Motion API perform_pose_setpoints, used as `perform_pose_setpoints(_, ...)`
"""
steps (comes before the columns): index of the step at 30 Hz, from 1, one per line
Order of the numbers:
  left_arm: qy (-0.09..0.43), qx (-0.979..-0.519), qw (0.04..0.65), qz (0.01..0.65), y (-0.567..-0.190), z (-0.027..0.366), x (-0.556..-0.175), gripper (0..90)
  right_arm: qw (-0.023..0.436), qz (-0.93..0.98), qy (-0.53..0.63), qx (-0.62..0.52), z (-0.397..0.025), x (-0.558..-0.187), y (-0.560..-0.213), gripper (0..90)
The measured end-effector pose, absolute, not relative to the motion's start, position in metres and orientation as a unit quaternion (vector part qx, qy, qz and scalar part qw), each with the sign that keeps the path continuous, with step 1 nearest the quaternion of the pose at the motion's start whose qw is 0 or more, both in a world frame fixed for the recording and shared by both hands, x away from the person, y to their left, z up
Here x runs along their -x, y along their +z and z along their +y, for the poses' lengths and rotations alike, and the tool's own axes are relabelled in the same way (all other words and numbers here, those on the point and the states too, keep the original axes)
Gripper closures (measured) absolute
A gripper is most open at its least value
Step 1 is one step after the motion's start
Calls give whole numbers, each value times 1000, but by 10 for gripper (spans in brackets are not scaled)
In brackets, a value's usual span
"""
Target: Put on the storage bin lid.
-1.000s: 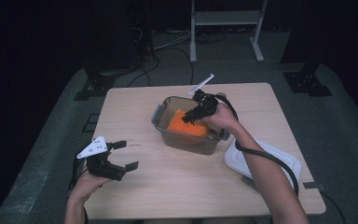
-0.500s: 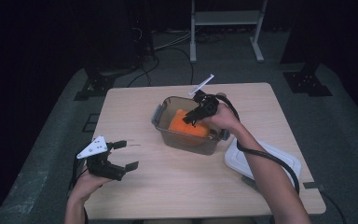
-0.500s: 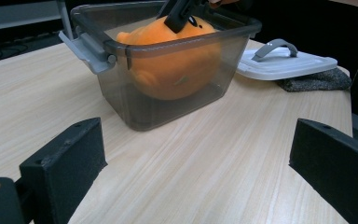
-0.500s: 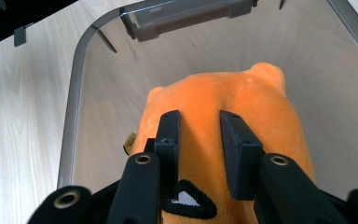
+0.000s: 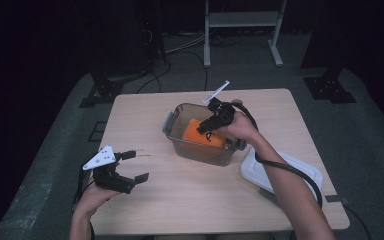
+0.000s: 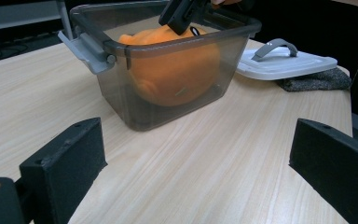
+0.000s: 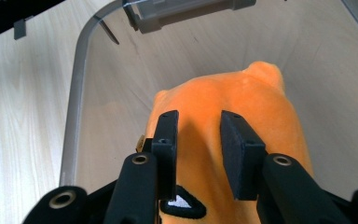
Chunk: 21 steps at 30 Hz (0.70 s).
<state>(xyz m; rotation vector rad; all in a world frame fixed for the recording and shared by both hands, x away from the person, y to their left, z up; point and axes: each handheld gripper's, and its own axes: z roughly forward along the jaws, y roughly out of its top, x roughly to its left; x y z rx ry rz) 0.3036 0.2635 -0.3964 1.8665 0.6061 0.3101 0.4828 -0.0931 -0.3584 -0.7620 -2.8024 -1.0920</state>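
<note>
**A:** Where is the orange plush toy (image 7: 233, 107), and how would it handle?

**B:** It lies inside a smoky translucent plastic box with grey latches (image 5: 180, 145), which stands near the middle of the light wooden table (image 5: 190, 200), a little toward the far edge. The toy nearly fills the box. It looks soft, light and squashy, neither slippery nor fragile. I judge that a pinch on a fold of fabric along its upper back would hold, though the fabric may stretch before the body lifts.

**B:** The box's white lid with a grey handle (image 6: 289, 60) lies off the box, near the table's right edge.

**A:** What is the right gripper (image 7: 198, 140) doing?

**B:** It reaches down into the box from above. Its black jaws stand narrowly apart, one on each side of a ridge of orange plush, the pads touching or nearly touching the fabric. I cannot tell if they have clamped.

**A:** And the left gripper (image 5: 130, 165)?

**B:** It hovers by the near left corner, jaws spread wide, holding nothing and pointing toward the box.
</note>
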Motion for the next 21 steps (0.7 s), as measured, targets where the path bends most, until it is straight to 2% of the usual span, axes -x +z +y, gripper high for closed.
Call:
perform_pose_setpoints(4,130,-788,544,256,-397,263,-304,27,23,-896,-368,246,-98,-482,-353,696)
perform_pose_setpoints(21,129,-789,543,258,-398,262,-304,28,10,-880,-415,231,-120,-468,-323,637)
